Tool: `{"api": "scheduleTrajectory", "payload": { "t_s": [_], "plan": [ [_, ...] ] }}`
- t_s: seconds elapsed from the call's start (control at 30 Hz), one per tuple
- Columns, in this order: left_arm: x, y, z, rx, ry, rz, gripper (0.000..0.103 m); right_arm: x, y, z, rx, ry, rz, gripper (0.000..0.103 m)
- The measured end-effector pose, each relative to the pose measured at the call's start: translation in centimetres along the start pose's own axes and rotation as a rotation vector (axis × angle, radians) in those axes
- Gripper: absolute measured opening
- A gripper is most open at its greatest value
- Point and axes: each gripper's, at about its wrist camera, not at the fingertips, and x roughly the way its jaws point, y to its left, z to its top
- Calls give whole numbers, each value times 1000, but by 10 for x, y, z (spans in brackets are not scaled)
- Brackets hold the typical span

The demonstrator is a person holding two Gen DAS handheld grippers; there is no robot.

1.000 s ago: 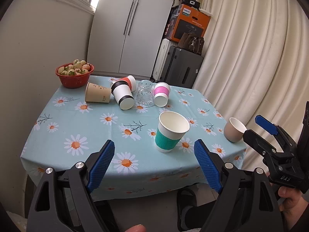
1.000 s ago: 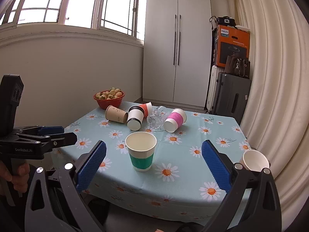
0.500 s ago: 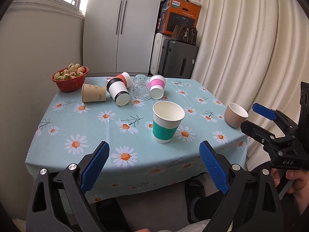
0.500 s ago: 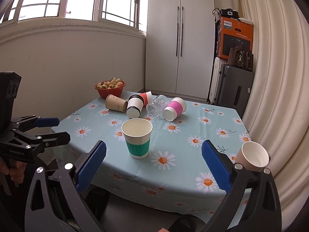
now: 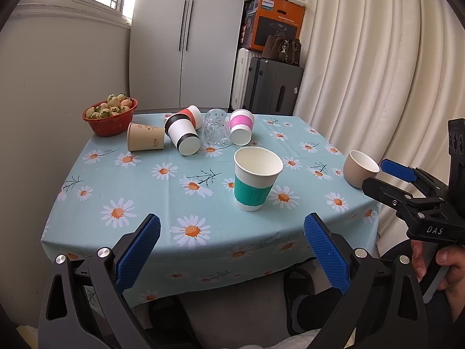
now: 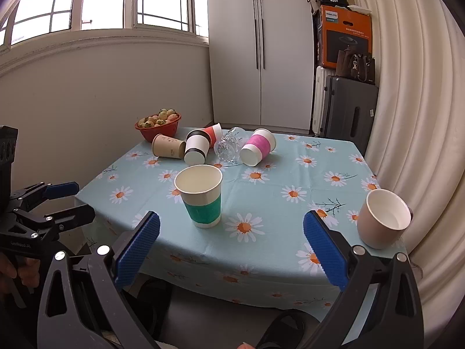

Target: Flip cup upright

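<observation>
Seven cups on the table [image 5: 116, 192]: two upright, the green-banded cup [image 5: 257, 179] near centre and the beige cup [image 5: 359, 168] at the right edge; five lie far. Left gripper [image 5: 232, 250] and right gripper [image 6: 231, 248] gape wide, empty. The orange box [image 5: 274, 21] reads "PHILIPS".

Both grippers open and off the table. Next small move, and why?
Probably advance the right gripper toward the pink-banded cup, which lies on its side in the far cluster. The teal-banded cup and beige cup already stand upright, and both the right and the left gripper hover open and empty short of the table.
</observation>
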Motion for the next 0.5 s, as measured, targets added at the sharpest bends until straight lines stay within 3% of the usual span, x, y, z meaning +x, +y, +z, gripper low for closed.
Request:
{"api": "scheduleTrajectory", "payload": {
  "t_s": [0.5],
  "plan": [
    [5, -2, -2, 6, 15, 17, 97, 4, 2, -2, -6, 13, -24, 98]
  ]
}}
